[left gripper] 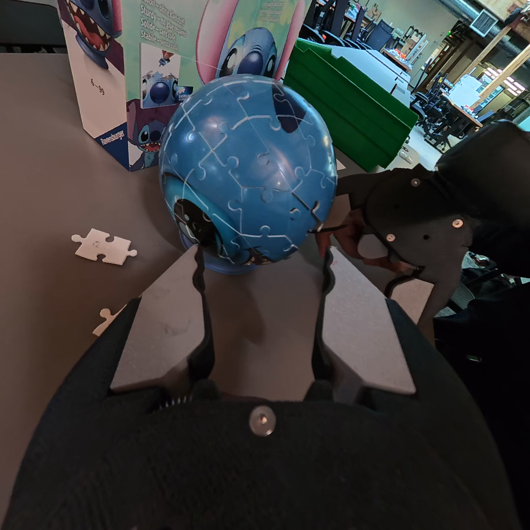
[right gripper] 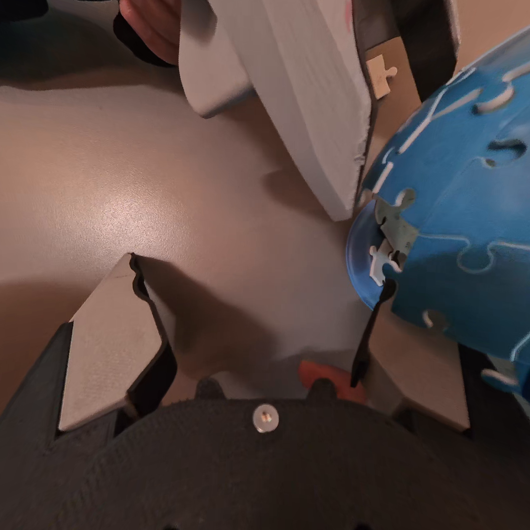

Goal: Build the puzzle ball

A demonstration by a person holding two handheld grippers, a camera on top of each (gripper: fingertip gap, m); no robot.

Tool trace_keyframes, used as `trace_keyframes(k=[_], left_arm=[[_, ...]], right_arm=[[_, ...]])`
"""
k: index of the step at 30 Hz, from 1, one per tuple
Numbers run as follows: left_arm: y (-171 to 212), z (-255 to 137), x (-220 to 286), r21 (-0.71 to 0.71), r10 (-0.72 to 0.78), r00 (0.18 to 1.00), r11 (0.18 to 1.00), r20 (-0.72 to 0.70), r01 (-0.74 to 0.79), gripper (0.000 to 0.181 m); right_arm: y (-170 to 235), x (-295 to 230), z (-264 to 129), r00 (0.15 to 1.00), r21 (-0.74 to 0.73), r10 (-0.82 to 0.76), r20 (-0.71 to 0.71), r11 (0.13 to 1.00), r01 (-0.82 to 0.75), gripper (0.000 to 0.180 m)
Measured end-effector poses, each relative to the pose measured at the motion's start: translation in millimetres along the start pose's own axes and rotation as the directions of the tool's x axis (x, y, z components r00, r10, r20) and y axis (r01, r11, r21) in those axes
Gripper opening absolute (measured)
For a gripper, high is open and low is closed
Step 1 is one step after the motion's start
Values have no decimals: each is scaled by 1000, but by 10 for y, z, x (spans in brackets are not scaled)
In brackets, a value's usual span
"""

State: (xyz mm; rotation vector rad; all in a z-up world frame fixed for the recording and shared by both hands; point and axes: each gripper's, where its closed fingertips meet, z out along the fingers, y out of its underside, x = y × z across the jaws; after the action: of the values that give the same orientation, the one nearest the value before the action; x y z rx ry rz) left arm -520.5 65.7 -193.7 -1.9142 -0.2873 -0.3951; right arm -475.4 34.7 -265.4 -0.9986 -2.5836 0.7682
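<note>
The ball (left gripper: pixel 246 172), blue and nearly whole, stands on a blue stand (left gripper: pixel 229 265) on the grey counter (left gripper: pixel 43 186), just in front of the box (left gripper: pixel 137 86). A green bin (left gripper: pixel 350 106) sits behind it to the right.

The left gripper (left gripper: pixel 263 259) has its fingers wide apart, tips at either side of the ball's base; they hold nothing. Its left fingertip (left gripper: pixel 198 258) is right at the stand, though I cannot tell if it touches.

The right gripper (right gripper: pixel 249 286) is low beside the ball, fingers wide. Only its left finger (right gripper: pixel 126 301) shows clearly; the right one is mostly hidden behind the ball, so I cannot tell whether anything is held.

In the right wrist view a gap (right gripper: pixel 395 226) shows low on the ball, with a white piece (right gripper: pixel 380 262) sticking out at its lower edge, against the stand.

Two loose pieces lie face down on the counter left of the ball: one (left gripper: pixel 103 246) well apart, another (left gripper: pixel 107 319) partly hidden by the left gripper
</note>
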Motion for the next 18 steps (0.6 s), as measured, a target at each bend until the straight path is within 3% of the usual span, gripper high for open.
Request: trace_keyframes(k=[9, 18], left_arm=[[-11, 0, 1, 9, -11, 1000, 1000, -6, 12, 82], [-8, -13, -18, 8, -11, 1000, 1000, 0, 11, 83]], right_arm=[[34, 3, 12, 1000, -32, -3, 22, 999, 4, 159], [-24, -18, 18, 999, 25, -34, 29, 999, 33, 157]])
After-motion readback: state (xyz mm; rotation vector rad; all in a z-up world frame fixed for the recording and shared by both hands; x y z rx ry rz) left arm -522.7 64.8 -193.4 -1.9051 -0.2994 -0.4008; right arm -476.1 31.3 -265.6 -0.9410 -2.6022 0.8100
